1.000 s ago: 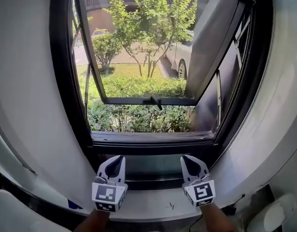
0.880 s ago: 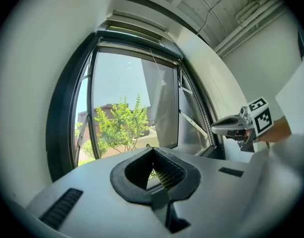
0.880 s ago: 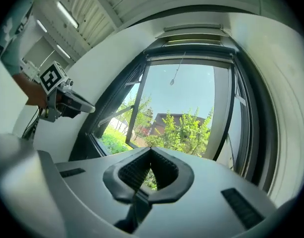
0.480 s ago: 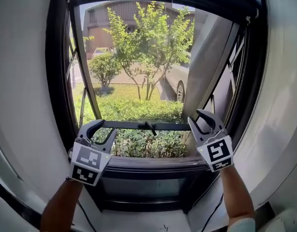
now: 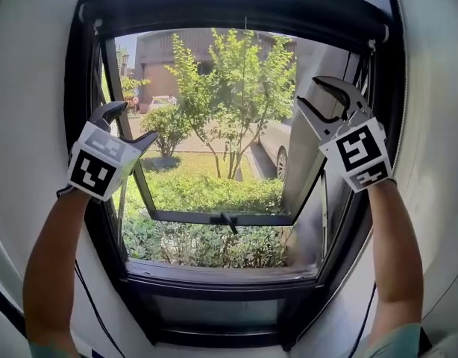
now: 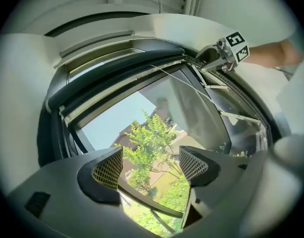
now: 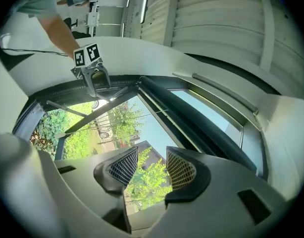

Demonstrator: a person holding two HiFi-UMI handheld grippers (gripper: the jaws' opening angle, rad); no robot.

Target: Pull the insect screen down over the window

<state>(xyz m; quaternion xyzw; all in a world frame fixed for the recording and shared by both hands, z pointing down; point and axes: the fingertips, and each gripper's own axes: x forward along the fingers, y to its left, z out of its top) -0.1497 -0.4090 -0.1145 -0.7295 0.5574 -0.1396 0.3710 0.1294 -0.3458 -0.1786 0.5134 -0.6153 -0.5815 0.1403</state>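
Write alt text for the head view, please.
The left gripper and right gripper are held up at either side of an open window, below the dark housing across its top. Their jaws have just been opening, empty. Trees stand outside.

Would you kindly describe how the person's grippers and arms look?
The left gripper and right gripper have dark, curved jaws on pale grey bodies, each with a white cube bearing black square markers. Their pads are cross-hatched mesh. Forearms are bare; pale teal sleeves show at the head view's bottom edge. Both pairs of jaws have just been opening, nothing between them.
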